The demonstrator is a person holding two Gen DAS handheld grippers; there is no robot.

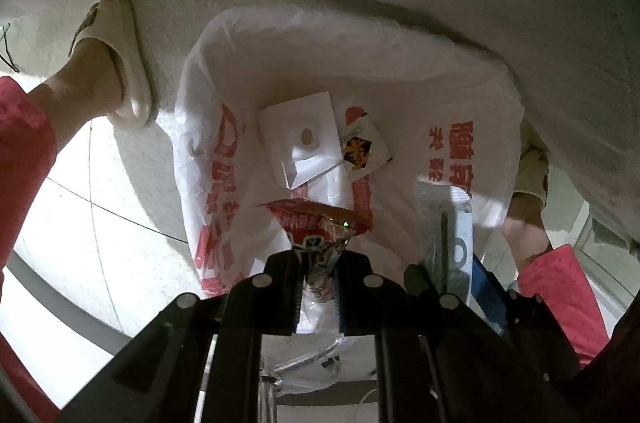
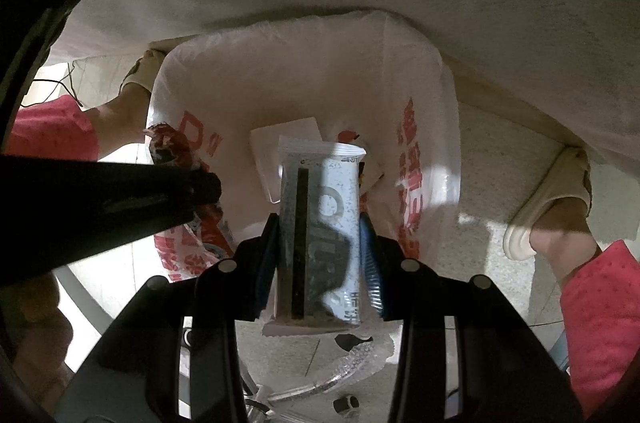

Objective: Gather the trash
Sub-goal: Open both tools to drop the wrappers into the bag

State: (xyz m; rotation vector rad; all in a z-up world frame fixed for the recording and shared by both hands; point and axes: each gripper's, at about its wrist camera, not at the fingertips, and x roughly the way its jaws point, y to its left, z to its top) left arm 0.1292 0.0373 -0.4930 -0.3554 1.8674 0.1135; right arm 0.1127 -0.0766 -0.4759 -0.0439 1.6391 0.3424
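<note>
A white plastic bag with red print [image 1: 360, 71] [image 2: 280, 83] lies open on the floor below both grippers. Inside it lie a white paper packet [image 1: 300, 139] [image 2: 288, 131] and a small black-and-yellow sachet [image 1: 362, 147]. My left gripper [image 1: 318, 263] is shut on a red snack wrapper [image 1: 320, 223] above the bag; the wrapper also shows in the right wrist view [image 2: 168, 143]. My right gripper [image 2: 320, 235] is shut on a pale blue and white wrapper [image 2: 320, 223], which hangs at the right in the left wrist view [image 1: 444, 235].
The person's feet in cream slippers [image 1: 124, 63] [image 2: 548, 199] stand on either side of the bag, with pink trouser legs [image 1: 24, 151] [image 2: 600, 323]. A clear plastic bottle [image 2: 352, 363] and a bottle cap [image 2: 346, 403] lie on the tiled floor [image 1: 100, 223] near me.
</note>
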